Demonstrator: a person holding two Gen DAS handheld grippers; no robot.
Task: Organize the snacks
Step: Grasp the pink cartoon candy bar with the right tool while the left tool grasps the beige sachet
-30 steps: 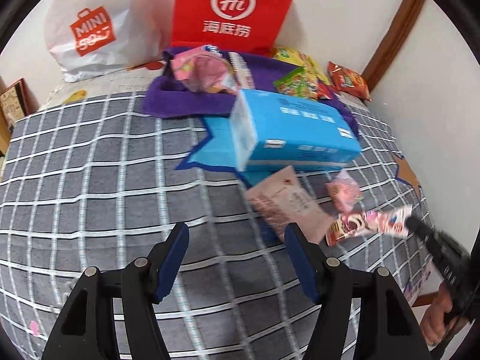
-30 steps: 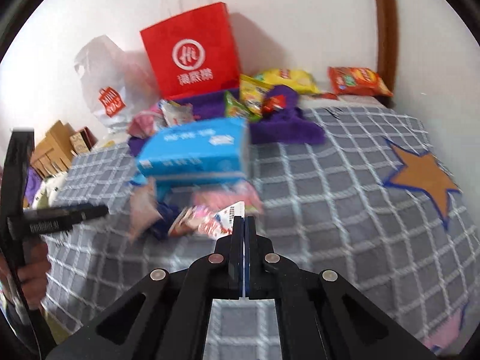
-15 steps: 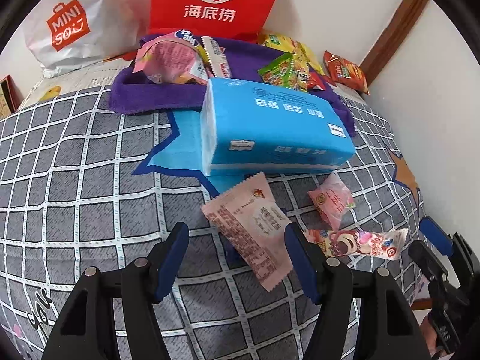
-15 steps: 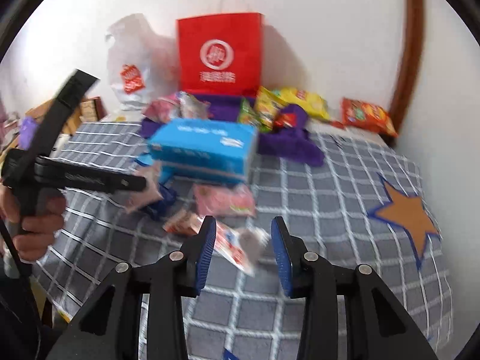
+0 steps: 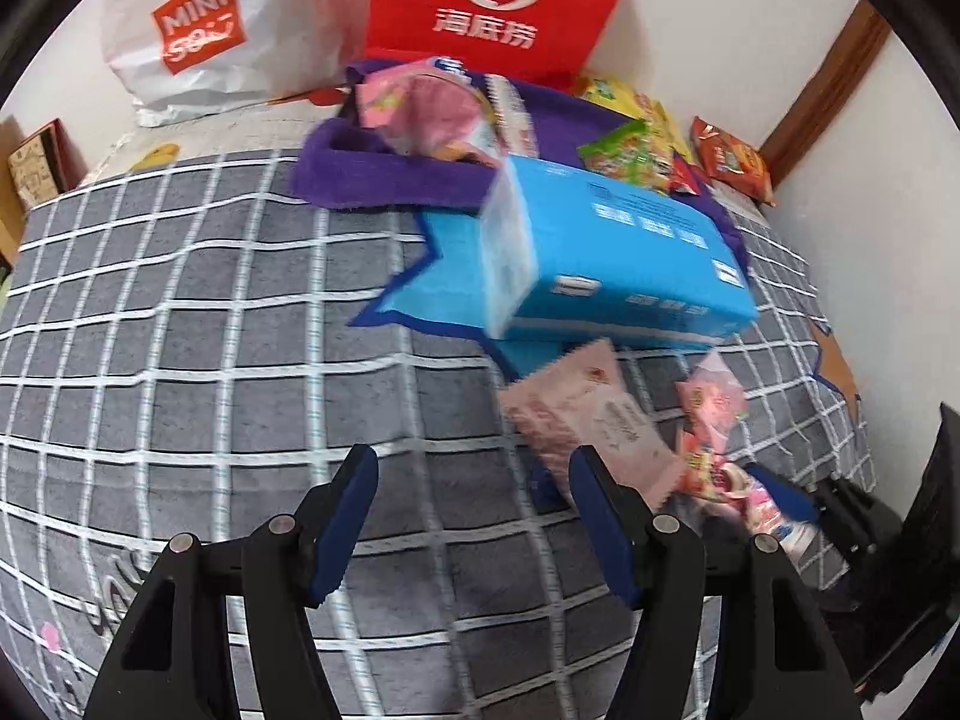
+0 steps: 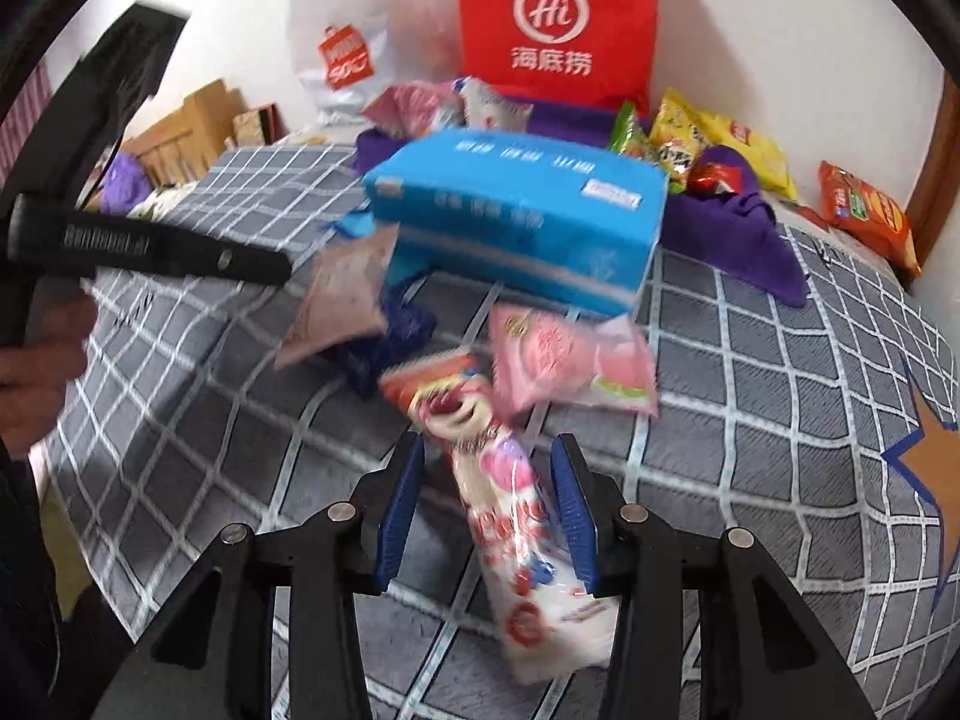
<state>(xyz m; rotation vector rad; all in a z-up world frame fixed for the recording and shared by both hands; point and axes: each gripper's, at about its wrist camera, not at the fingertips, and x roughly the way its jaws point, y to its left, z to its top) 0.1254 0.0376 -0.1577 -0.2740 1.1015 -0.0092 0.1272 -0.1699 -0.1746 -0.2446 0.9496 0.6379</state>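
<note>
Logging little sorted: my right tool [image 6: 486,501] is opening astride the long snack packet [image 6: 516,516], my left tool [image 5: 474,516] apart, empty; several packets remain loose on the bed [image 5: 210,360].

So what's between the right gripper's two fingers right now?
A long white and pink snack packet lies on the bed between the right gripper's opening jaws, not yet pinched; the right wrist view shows it.

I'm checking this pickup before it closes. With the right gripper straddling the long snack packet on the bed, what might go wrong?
The right gripper is opening, and the long packet lies between its fingers, untouched. The packet is soft and lies lengthwise, so closing may crumple it or let it slip out. Its far end touches the pink packet, which might get dragged along.
</note>
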